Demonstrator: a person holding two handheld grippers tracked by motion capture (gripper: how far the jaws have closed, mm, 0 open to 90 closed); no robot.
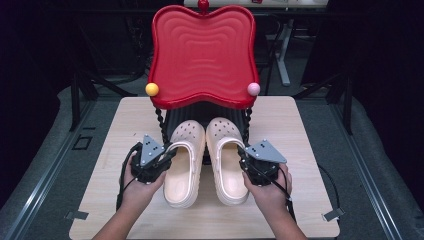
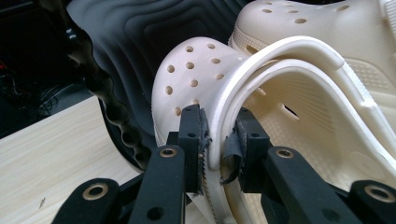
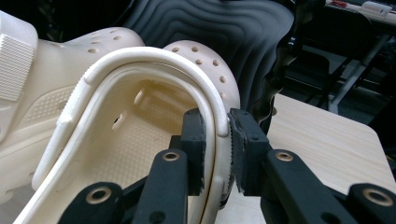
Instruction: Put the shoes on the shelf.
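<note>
Two cream clogs lie side by side on a pale wooden counter, toes pointing away from the person and tucked under a red wavy-edged tray that stands raised on black twisted legs; a yellow ball and a pink ball sit at the tray's front corners. Left tongs, held in the person's left hand, are clamped on the outer side wall of the left clog; in the left gripper view one pad presses the perforated outside and the other the inner face of the rim. Right tongs, held in the right hand, are likewise clamped on the outer side wall of the right clog; in the right gripper view the rim is pinched between both pads, with the heel strap curving overhead. The clogs' inner sides lie just beside each other.
</note>
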